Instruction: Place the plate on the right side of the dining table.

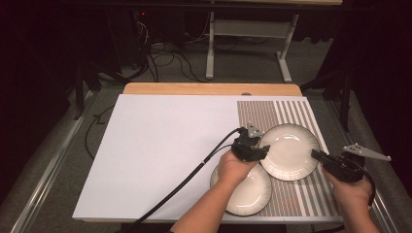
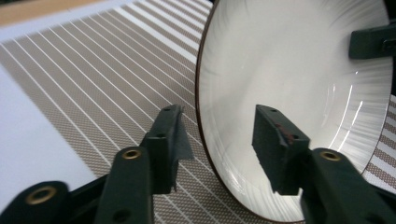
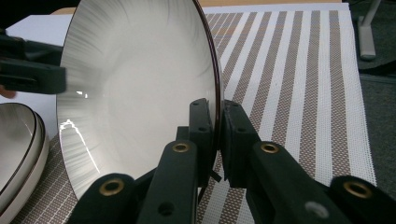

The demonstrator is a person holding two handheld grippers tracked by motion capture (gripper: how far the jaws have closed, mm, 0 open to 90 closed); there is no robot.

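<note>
A white plate with a dark rim point(image 1: 290, 150) is over the striped placemat point(image 1: 296, 199), and its near-left edge overlaps a second plate point(image 1: 248, 191). My right gripper point(image 1: 316, 155) is shut on the first plate's right rim; in the right gripper view the plate point(image 3: 140, 79) rim is pinched between the jaws point(image 3: 218, 109). My left gripper point(image 1: 262, 149) is at the plate's left rim. In the left gripper view its jaws point(image 2: 217, 114) stand open with the rim of the plate point(image 2: 289, 70) between them, and the pads are clear of it.
A white sheet point(image 1: 160, 145) covers the table left of the placemat. The wooden table edge point(image 1: 209, 89) runs along the back. The second plate point(image 3: 18, 140) lies low at the left of the right gripper view. Cables and a metal stand are on the floor beyond.
</note>
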